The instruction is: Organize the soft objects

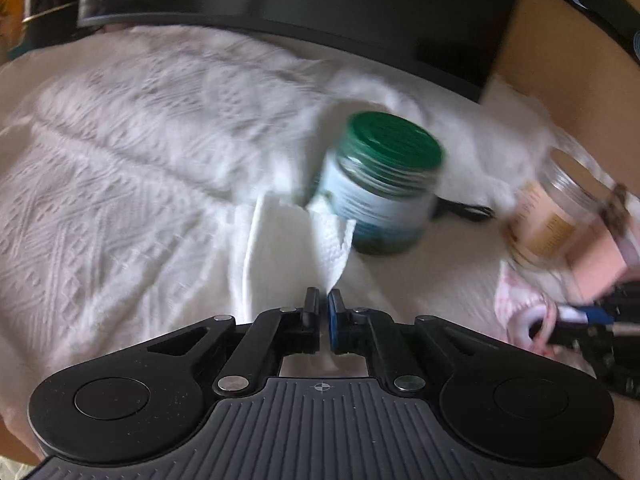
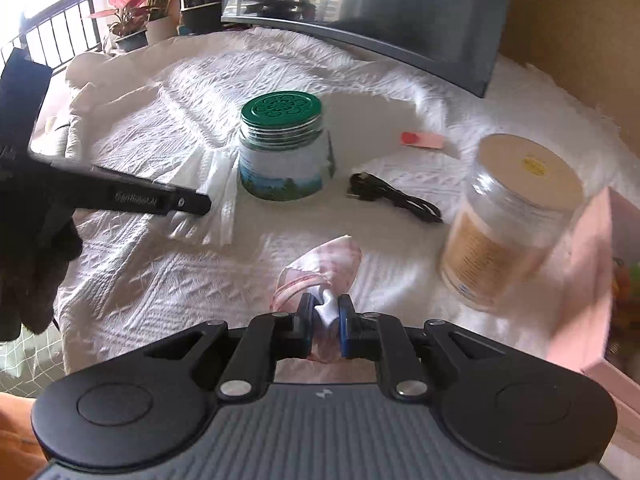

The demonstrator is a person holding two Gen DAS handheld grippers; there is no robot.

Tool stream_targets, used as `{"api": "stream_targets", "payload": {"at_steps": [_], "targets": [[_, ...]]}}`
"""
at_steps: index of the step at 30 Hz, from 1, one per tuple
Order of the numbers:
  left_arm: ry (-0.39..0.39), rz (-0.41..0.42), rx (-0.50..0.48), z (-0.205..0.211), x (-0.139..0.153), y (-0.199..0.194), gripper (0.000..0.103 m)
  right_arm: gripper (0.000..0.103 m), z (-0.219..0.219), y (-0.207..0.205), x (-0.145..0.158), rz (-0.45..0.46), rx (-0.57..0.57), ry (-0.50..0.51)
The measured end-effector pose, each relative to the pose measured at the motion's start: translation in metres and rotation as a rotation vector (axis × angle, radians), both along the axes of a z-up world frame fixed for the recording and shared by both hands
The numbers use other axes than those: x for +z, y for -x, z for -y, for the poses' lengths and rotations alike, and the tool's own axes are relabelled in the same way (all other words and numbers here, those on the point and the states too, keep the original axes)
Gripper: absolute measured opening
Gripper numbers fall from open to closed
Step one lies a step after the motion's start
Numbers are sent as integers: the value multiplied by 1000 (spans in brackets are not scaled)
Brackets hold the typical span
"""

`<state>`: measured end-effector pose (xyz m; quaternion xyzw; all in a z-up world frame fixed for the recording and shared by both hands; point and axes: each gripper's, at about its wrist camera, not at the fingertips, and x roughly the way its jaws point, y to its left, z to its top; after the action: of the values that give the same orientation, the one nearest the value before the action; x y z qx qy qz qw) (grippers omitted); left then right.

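Observation:
My left gripper (image 1: 323, 300) is shut on a white paper towel (image 1: 288, 248) that trails forward to the foot of a green-lidded jar (image 1: 384, 184). In the right wrist view the left gripper (image 2: 200, 202) lies over the same paper towel (image 2: 218, 200), left of the jar (image 2: 282, 148). My right gripper (image 2: 325, 308) is shut on a pink and white soft cloth item (image 2: 326, 268), held low over the white bedspread (image 2: 160, 280). In the left wrist view the right gripper (image 1: 576, 320) and the pink cloth (image 1: 520, 300) are at the right edge.
A clear jar with a cream lid (image 2: 516, 216) stands at the right, next to a pink box (image 2: 588, 280). A black cable (image 2: 396, 196) lies between the jars. A small pink strip (image 2: 424, 139) lies further back. A dark monitor (image 2: 420, 12) borders the far edge.

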<state>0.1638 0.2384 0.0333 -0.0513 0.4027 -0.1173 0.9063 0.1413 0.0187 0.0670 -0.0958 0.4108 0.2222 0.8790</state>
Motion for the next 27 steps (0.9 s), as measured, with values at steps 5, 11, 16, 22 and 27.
{"api": "stream_targets", "payload": {"at_steps": [5, 11, 16, 22, 27], "targets": [[-4, 43, -41, 14, 10, 12, 4, 12, 10, 4, 9, 7, -16, -16], [21, 143, 62, 3, 27, 24, 7, 12, 14, 6, 16, 35, -3, -22], [94, 9, 314, -46, 15, 4, 12, 12, 7, -4, 1, -2, -11, -21], [235, -67, 317, -63, -2, -14, 13, 36, -2, -7, 0, 30, 1, -46], [276, -82, 182, -48, -7, -19, 50, 53, -24, -12, 5, 12, 91, -129]]}}
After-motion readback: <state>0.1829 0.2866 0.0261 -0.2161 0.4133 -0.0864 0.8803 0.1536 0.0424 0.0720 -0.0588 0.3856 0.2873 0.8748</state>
